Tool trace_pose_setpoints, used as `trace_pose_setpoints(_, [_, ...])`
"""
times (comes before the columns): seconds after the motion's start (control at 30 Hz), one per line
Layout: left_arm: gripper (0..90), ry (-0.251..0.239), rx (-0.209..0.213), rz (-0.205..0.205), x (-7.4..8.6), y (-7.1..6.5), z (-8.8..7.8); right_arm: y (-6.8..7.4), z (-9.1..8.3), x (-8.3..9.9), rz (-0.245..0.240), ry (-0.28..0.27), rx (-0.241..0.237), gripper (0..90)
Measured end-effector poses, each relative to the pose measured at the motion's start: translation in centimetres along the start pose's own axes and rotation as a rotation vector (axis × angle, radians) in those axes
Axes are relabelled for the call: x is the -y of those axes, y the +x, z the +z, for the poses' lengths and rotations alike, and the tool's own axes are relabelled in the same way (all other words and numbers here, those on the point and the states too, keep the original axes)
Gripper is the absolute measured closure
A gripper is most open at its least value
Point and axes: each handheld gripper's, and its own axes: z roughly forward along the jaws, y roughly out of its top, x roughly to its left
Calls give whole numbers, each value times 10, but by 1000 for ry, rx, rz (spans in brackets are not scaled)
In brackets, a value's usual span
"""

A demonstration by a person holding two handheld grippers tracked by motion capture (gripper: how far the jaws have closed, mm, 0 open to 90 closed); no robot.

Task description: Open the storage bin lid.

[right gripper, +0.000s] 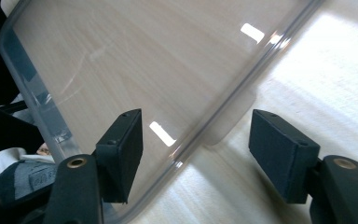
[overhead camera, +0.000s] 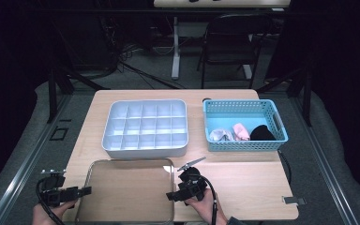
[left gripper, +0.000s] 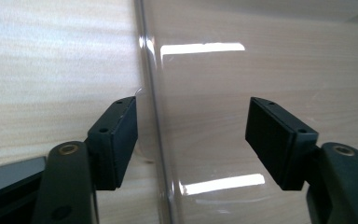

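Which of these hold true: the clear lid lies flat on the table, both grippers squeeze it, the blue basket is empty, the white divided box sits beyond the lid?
1. The clear lid lies flat on the table. True.
2. Both grippers squeeze it. False: the left gripper and the right gripper each straddle an edge of the lid with jaws apart, pads not pressing.
3. The blue basket is empty. False: it holds small rolled cloth items, white, pink and black.
4. The white divided box sits beyond the lid. True, and its compartments look empty.
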Motion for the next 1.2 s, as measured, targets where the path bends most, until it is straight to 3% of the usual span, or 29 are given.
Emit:
trace_pose_setpoints(0.17, [266, -35, -5, 38, -2, -9, -4, -7, -7, 1, 2, -12, 2, 300])
trace_pose_setpoints(0.27, [212, -46, -3, 69, -5, -16, -4, -11, -14, 0, -21, -13, 24, 261])
trace_pose_setpoints(0.33, [178, -37, 0, 82, -7, -18, -5, -17, -20, 1, -28, -43, 21, 228])
trace_pose_setpoints(0.43, [152, -47, -12, 114, -10, -23, -3, -22, -30, 2, -53, -51, 55, 190])
trace_pose_setpoints(0.77, [43, -94, -88, 231, -22, -47, 2, -42, -57, 6, -106, -54, 151, 18])
trace_pose_setpoints(0.9, [22, -106, -111, 283, -27, -56, 3, -52, -67, 9, -92, -47, 173, 0])
trace_pose_setpoints(1.07, [15, -102, -101, 284, -28, -57, 7, -60, -76, 14, -66, -64, 180, 0])
trace_pose_setpoints(1.2, [13, -109, -101, 282, -25, -53, 7, -64, -82, 15, -60, -111, 183, 0])
